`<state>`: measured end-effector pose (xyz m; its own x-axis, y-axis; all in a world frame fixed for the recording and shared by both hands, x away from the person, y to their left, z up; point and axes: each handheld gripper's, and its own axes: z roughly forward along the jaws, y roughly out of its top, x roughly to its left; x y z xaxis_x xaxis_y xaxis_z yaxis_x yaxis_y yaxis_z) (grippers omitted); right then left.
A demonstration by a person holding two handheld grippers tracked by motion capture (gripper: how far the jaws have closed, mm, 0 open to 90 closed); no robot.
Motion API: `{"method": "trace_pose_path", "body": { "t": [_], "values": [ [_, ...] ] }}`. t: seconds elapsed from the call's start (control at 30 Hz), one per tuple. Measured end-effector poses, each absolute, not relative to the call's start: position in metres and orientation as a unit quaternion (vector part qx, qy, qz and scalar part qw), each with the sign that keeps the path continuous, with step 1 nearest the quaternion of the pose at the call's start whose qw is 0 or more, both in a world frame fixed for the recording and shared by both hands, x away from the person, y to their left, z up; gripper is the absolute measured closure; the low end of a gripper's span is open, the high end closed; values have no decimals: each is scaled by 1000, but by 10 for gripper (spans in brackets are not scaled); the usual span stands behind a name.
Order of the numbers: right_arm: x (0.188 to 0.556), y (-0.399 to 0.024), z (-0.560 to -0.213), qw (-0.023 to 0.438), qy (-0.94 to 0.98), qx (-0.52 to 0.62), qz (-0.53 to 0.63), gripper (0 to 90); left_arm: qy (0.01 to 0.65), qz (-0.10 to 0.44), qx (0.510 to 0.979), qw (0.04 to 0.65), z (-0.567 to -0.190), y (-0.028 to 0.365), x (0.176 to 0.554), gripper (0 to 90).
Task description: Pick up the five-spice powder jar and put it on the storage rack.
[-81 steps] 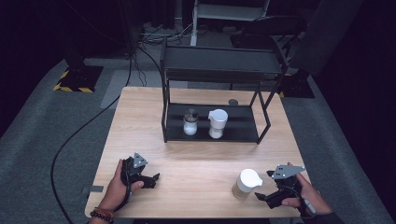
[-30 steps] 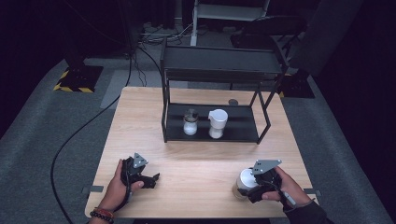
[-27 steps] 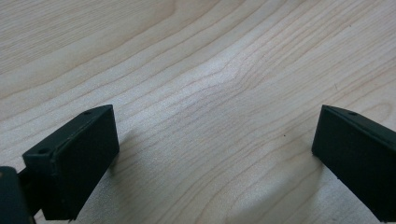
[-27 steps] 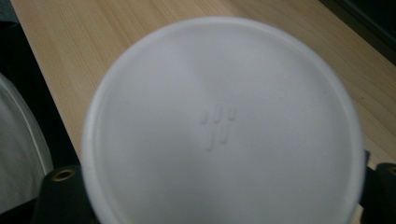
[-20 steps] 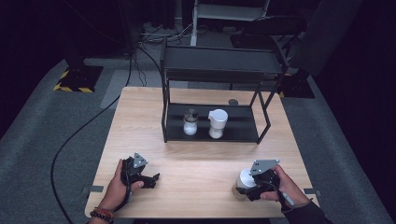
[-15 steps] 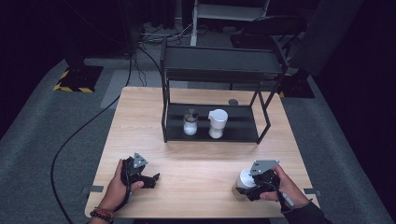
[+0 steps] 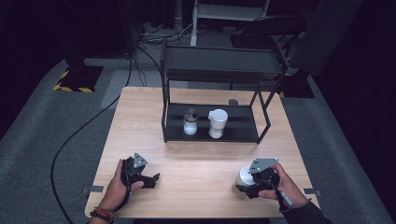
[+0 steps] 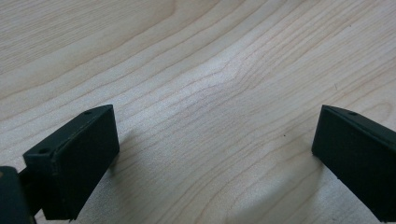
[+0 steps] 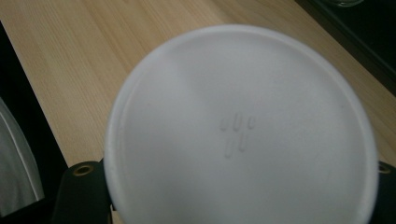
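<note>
The right tongs point(image 7: 243, 186) are pinching a white cup point(image 7: 243, 177) that stands near the near right corner of the wooden bench point(image 7: 201, 158), the person's right hand point(image 7: 275, 184) wrapped around the tool just right of it. Their jaws have just been closing, with the cup between them. In the right gripper view the cup's round white lid point(image 9: 240, 130), with a few small raised marks at its middle, lies between the two black jaws, whose tops show at the cup's left and right edges against its sides. The left tongs point(image 7: 148, 179) rest low over the near left part of the bench in the person's left hand point(image 7: 119, 184), well apart from the cup; in the left gripper view their jaws stand spread wide over bare wood grain, with nothing between them. At the far middle of the bench stands a black two-level rack point(image 7: 219, 65). On its lower shelf sit a small glass jar point(image 7: 190, 123) with a metal top and, just to its right, a white jug point(image 7: 217, 122); the two are near each other but not touching. A small round grey thing point(image 7: 232, 101) lies on the bench behind the rack; what it is I cannot tell. A black cable point(image 7: 74, 140) runs across the grey floor to the left of the bench.
</note>
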<state>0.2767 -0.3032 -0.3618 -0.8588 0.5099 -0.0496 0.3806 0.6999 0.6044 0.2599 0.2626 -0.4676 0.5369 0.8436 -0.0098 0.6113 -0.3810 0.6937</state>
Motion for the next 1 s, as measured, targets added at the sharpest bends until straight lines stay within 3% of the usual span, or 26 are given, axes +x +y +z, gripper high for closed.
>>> {"method": "trace_pose_path", "body": {
  "t": [1.0],
  "values": [
    [323,-286,-304,160,898,287,294,302,447,175,813,330,-467,263,260,6]
  ]
}}
